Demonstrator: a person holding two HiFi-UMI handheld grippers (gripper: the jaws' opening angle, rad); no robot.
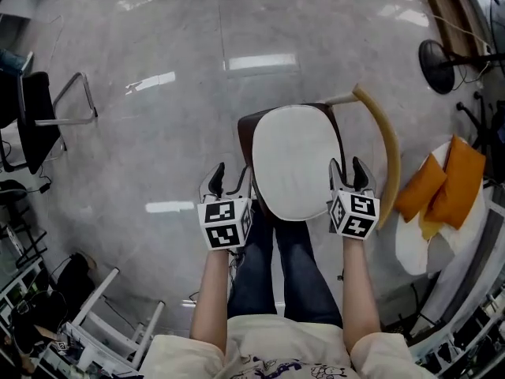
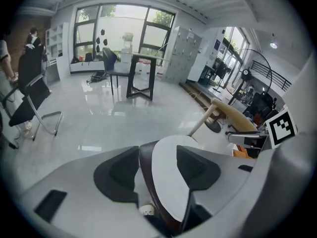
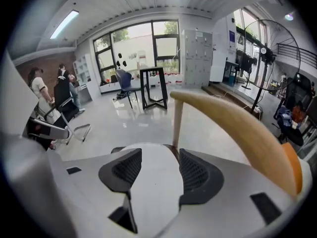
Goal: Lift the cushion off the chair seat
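Left gripper and right gripper — fingers spread, unclenched — flank white cushion on chair

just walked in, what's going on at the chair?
A person stands over the chair with a gripper in each hand. The left gripper and right gripper sit at the near edge of the white cushion, one on each side. Both have their jaws apart with the cushion's edge between them, and neither has closed on it. The cushion lies on the dark seat, not yet lifted.
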